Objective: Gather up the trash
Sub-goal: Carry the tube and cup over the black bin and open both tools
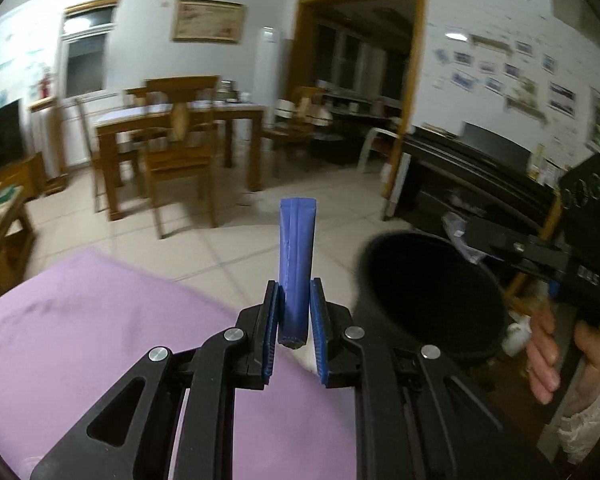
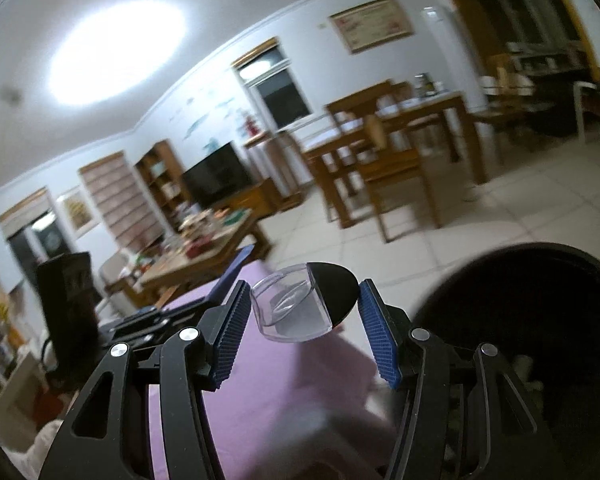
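Bin (image 1: 432,292) gaped dark at three o'clock, contents unseen. Left gripper (image 1: 295,312) pinched a blue tube (image 1: 296,260) nearly shut. Only the right view showed the right gripper (image 2: 304,320), half-open, clasping a clear cup (image 2: 292,308).

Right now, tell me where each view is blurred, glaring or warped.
Left wrist view: the dining table and wall pictures smear with motion, the blue tube stays sharp, fisheye bends the walls. Right wrist view: the ceiling light blows out white, the room tilts and blurs, the clear cap stays crisp.

Right gripper (image 2: 302,320) fingers clasping clear cup (image 2: 296,306), black bin (image 2: 540,340) beside
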### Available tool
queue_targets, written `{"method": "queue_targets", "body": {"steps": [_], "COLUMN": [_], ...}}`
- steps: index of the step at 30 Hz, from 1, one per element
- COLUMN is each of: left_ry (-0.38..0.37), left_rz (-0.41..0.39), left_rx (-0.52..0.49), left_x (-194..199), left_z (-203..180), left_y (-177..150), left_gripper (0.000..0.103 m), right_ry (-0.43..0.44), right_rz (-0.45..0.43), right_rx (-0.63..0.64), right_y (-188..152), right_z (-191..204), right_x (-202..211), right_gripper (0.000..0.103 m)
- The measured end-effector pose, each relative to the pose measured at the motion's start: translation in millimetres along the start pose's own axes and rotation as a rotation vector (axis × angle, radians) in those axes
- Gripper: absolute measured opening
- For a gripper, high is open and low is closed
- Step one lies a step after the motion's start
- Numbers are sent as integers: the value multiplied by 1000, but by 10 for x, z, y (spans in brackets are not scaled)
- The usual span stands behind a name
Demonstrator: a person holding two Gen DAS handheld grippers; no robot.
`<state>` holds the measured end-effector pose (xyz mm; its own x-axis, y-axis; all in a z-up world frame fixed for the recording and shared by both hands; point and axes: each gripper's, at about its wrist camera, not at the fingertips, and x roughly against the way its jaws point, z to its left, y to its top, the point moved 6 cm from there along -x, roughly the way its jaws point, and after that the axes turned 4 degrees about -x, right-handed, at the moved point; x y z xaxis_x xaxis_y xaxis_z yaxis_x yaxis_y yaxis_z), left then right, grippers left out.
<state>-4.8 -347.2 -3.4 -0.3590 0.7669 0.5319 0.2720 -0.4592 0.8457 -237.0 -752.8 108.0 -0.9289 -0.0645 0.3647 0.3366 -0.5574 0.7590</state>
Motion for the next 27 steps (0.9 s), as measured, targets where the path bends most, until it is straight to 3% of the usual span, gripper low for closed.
{"method": "queue_targets", "body": {"steps": [8, 22, 26, 27], "left_ry": [-171, -211, -203, -196], "left_rz": [66, 136, 145, 150], "left_rx": [-69, -124, -155, -161], "left_x": [-484, -781, -847, -850], "left_z": [-801, -1159, -1247, -1263], "left_y": [-89, -173, -136, -137], "left_gripper": [16, 16, 22, 38], "right_ry": [-109, -150, -170, -172], "right_rz": [-24, -33, -47, -48], "right_rx": [-120, -214, -244, -252], "right_y": [-65, -225, -300, -302], "right_z": [-896, -1368, -1382, -1406], "right_x": [369, 254, 255, 265], "right_gripper": [56, 56, 57, 59]}}
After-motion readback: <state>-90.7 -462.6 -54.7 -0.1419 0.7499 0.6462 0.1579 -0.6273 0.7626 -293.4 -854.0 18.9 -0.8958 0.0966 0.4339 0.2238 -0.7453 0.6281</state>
